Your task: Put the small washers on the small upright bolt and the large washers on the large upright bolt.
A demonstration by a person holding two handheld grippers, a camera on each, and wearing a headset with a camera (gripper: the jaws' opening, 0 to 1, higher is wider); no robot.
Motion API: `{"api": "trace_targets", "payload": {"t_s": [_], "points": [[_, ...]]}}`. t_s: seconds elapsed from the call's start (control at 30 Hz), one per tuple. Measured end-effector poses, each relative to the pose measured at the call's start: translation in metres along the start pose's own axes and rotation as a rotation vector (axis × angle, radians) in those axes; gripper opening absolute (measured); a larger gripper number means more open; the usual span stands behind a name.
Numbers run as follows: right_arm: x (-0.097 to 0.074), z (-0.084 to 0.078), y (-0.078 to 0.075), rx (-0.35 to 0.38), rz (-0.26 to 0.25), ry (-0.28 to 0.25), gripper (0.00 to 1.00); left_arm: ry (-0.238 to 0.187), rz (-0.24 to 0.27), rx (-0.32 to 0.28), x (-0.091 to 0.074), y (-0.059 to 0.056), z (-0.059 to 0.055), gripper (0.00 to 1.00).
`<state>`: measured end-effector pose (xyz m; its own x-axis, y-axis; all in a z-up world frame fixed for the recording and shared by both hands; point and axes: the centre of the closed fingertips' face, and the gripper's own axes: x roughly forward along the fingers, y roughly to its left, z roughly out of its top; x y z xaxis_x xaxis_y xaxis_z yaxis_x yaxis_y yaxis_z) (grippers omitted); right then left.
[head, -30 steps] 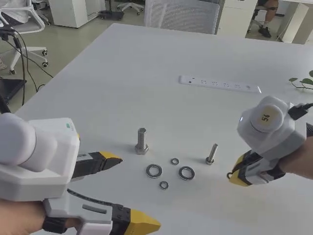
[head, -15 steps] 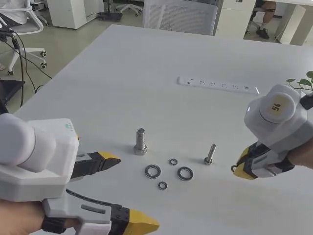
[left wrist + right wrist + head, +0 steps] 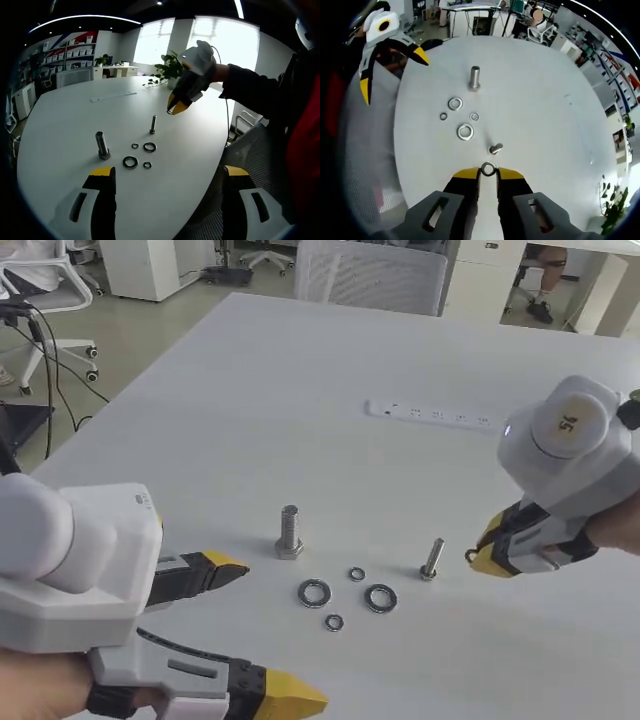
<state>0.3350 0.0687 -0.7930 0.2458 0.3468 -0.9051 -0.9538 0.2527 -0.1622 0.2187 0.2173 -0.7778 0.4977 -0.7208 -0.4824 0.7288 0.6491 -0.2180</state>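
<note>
Steel washer (image 3: 488, 169), pinched in the right gripper's (image 3: 488, 173) fingers, hangs just beside the small bolt (image 3: 495, 148) on the worktop (image 3: 545, 100), so level its hole over the tip before releasing; the left gripper's (image 3: 168, 175) fingers gape empty.

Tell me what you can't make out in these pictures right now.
1. The washer held in the right gripper: in the right gripper view the jaws hide its lower edge, so large or small is unclear.
2. The small bolt: in the right gripper view it is seen nearly end-on, so its base is mostly hidden.
3. The power strip: in the head view it is too small to read its sockets.
</note>
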Motion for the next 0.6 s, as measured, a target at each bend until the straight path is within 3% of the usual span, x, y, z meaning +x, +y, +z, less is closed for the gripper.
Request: {"api": "trace_targets", "payload": {"t_s": [0.6], "points": [[0.003, 0.022, -0.015, -0.038, -0.014, -0.018, 0.14, 0.003, 0.001, -0.006, 0.001, 0.001, -0.001, 0.87]]}}
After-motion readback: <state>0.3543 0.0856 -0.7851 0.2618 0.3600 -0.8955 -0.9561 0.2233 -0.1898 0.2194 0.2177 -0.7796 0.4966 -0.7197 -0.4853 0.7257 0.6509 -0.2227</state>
